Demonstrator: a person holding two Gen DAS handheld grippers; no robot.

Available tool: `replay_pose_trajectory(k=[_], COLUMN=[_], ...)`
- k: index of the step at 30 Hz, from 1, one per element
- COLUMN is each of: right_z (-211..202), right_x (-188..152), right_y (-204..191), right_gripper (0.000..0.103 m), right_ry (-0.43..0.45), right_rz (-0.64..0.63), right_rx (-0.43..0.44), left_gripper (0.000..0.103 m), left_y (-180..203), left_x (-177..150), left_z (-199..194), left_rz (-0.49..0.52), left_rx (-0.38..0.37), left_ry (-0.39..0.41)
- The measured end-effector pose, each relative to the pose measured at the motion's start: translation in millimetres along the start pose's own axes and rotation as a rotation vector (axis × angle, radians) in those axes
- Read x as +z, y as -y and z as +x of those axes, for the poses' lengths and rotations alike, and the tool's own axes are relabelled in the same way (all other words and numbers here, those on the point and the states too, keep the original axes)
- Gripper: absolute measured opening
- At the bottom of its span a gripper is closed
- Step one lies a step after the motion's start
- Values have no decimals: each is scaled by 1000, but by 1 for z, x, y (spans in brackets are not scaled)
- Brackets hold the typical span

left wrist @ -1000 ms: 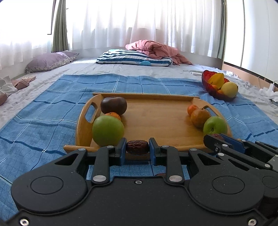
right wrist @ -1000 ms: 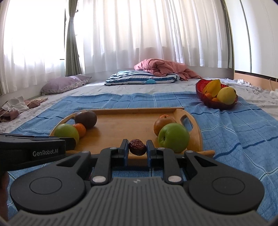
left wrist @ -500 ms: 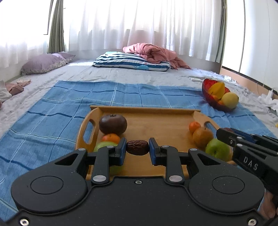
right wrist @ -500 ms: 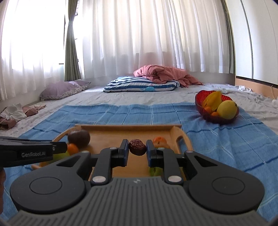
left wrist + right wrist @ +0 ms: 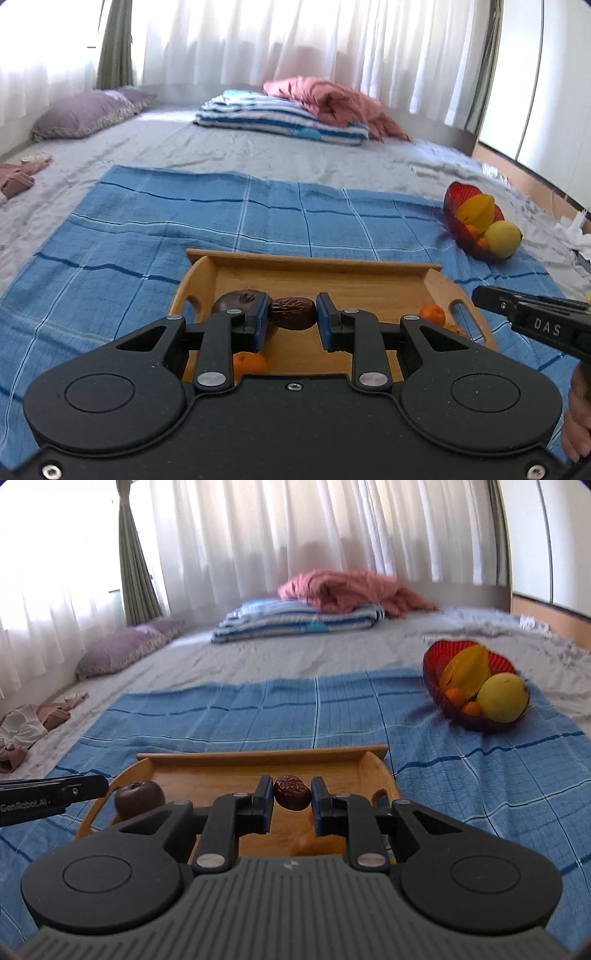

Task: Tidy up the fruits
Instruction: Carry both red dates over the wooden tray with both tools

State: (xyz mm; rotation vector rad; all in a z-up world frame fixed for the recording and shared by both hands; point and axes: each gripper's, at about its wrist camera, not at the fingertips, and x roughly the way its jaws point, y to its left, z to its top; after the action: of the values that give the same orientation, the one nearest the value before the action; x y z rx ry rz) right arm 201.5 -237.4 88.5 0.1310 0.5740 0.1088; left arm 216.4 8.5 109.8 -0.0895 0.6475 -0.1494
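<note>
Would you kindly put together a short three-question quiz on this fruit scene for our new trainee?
1. True or false: each hand-held gripper, left and right, is shut on a wrinkled brown date.
2. Which container holds the big yellow fruit? A) wooden tray B) red bowl C) purple pillow
3. Fill in: the wooden tray rests on a ___ checked cloth.

Key: 1 true; 2 B; 3 blue.

Left black two-finger gripper (image 5: 291, 314) and right black two-finger gripper (image 5: 291, 797), side by side, angled downward, jaws clamped.
</note>
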Motion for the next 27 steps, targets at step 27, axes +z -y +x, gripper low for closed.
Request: replay_pose_trajectory(k=[27], right_z=[132], right_x=[26], right_y=[23], right_gripper=[26], right_ry=[-339], right_rz=[-17], right_rx=[-78], left_gripper=[26], left_y=[-15], left_x=[44], left_z=[151], left_rz=[-15], left_rx=[104], left_ry=[-245])
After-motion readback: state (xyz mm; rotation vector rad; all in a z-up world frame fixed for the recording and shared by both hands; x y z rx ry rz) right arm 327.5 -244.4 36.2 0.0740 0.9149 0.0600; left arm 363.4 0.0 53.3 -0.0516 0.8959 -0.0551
